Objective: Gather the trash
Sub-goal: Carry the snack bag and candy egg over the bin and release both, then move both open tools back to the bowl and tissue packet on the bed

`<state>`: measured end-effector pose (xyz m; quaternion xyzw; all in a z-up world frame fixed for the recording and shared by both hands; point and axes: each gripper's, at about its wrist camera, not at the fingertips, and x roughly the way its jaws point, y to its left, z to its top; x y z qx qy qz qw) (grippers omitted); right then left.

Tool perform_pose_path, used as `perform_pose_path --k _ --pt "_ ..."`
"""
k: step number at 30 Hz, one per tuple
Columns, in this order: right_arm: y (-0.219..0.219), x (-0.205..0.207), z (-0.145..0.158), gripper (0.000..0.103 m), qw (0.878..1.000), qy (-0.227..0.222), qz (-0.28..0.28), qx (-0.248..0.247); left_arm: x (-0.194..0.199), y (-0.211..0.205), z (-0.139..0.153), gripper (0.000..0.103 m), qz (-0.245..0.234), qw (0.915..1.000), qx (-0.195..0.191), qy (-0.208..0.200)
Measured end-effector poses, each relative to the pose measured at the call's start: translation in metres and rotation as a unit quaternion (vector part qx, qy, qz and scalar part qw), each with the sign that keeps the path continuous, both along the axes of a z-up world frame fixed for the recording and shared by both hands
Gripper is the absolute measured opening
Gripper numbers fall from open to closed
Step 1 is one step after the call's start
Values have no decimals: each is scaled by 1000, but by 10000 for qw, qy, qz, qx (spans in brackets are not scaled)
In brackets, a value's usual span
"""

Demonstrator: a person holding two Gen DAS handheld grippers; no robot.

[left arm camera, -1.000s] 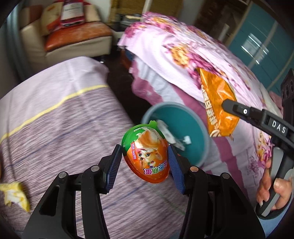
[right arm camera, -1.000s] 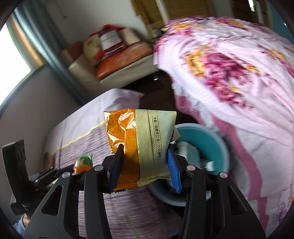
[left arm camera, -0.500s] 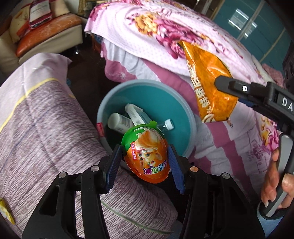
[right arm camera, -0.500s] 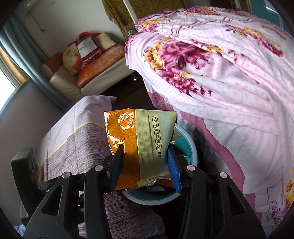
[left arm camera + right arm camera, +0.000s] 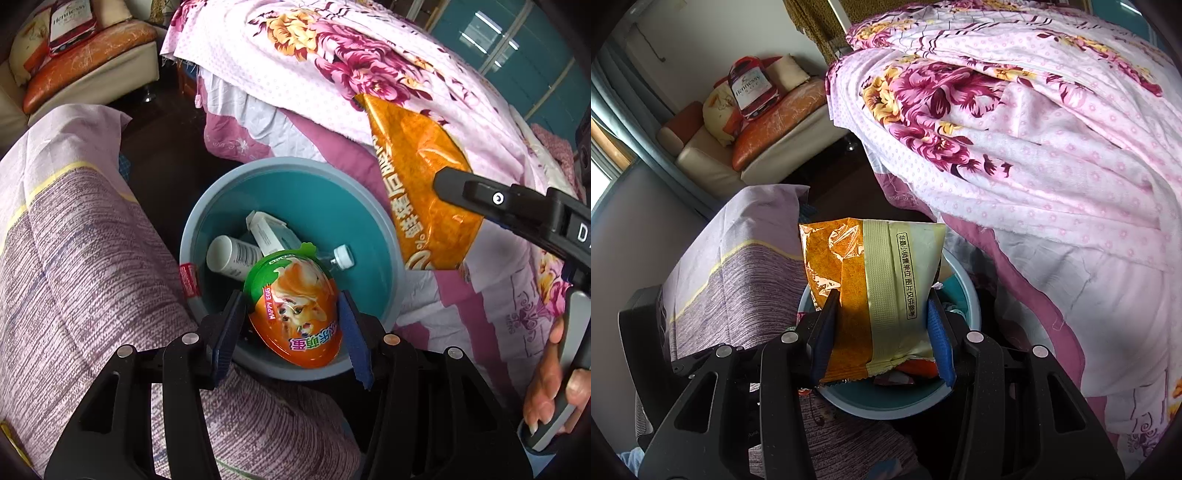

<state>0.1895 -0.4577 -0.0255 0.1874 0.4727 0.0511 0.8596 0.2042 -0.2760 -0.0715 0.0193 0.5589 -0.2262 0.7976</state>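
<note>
My left gripper is shut on an orange and green egg-shaped toy package, held over the near rim of a teal trash bin. The bin holds a white bottle, a small carton and a clear capped bottle. My right gripper is shut on an orange and pale yellow snack bag, held above the same bin. The snack bag and the right gripper's finger also show in the left wrist view, above the bin's right rim.
The bin stands on the dark floor between a purple-striped covered seat on the left and a bed with a pink floral quilt on the right. A cream sofa with orange cushions is at the far wall.
Both grippers have moved toward and over the bin with their loads. The bin now fills more of both views, and its contents have come into sight.
</note>
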Motion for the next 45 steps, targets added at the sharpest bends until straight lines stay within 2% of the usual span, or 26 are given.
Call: perform_pose_path --k 1,6,9,14,17,19,22,31,45 --pt "1 2 -1 44 10000 14 3 -6 0 0 0 54 5 10000 -19 11" --pt "5 8 -4 44 10000 66 28 -30 -1 7 -2 75 77 10000 -4 56" --pt "10 12 -5 44 9999 103 63 -50 -1 15 0 82 186 9998 -46 77" --pt "18 15 -6 46 9998 158 120 -79 -3 34 4 83 368 9990 -182 161" --pt "26 17 -3 57 9996 157 187 -127 -4 45 7 84 485 9984 -226 164" --pt "29 17 -2 68 9996 163 204 -123 -5 51 8 85 546 9980 -258 169" --pt "35 18 0 75 9995 215 220 -78 -7 59 10 86 620 9975 -302 180" --pt "52 10 10 82 9989 372 195 -216 -20 86 21 86 795 9959 -419 115" --pt "102 -12 28 82 9963 378 540 -547 -54 150 38 86 1204 9903 -687 -79"
